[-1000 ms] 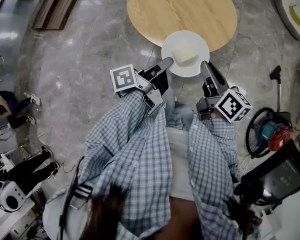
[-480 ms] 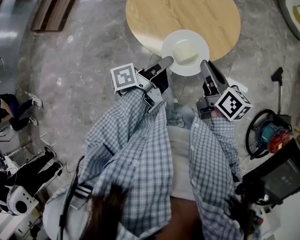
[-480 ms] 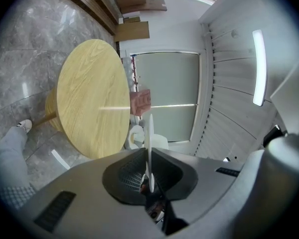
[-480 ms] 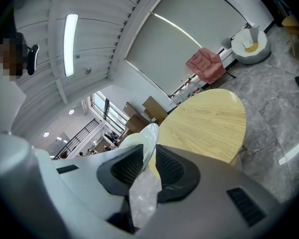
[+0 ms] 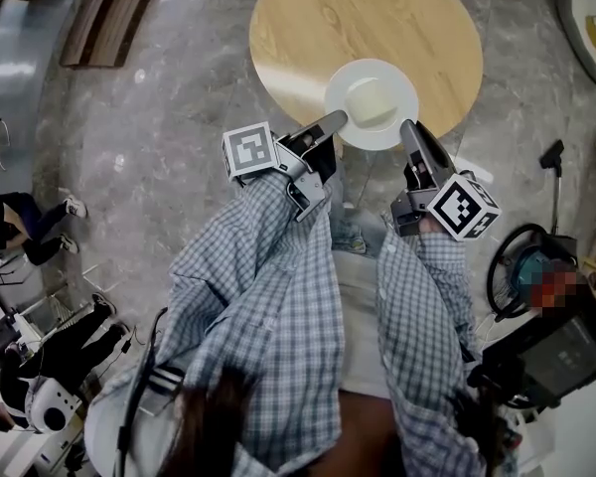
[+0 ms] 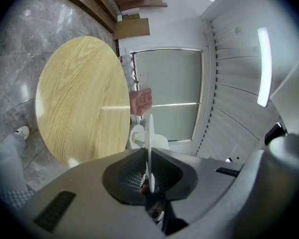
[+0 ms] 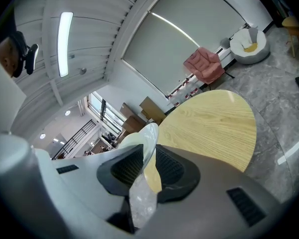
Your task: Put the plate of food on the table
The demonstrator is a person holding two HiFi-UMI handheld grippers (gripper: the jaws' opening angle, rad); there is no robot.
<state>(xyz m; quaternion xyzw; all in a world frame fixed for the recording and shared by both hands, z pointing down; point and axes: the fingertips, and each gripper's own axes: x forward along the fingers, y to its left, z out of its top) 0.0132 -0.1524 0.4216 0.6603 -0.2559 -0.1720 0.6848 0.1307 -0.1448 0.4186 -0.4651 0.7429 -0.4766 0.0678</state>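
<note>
A white plate (image 5: 372, 103) carrying a pale block of food (image 5: 372, 106) hangs over the near edge of the round wooden table (image 5: 318, 18). My left gripper (image 5: 338, 122) is shut on the plate's left rim and my right gripper (image 5: 407, 127) is shut on its right rim. In the left gripper view the plate (image 6: 150, 143) shows edge-on, pinched between the jaws of the left gripper (image 6: 148, 176), with the table (image 6: 82, 98) to the left. In the right gripper view the plate rim (image 7: 147, 138) is clamped by the right gripper (image 7: 144, 171), the table (image 7: 209, 128) beyond.
Grey marble floor (image 5: 149, 117) surrounds the table. A vacuum cleaner and hose (image 5: 526, 266) lie at the right near my legs. People stand at the far left (image 5: 40, 346). A white round seat (image 5: 586, 18) is at the top right.
The plate and both grippers have shifted slightly further over the table edge; the table sits a little lower and closer in the head view.
</note>
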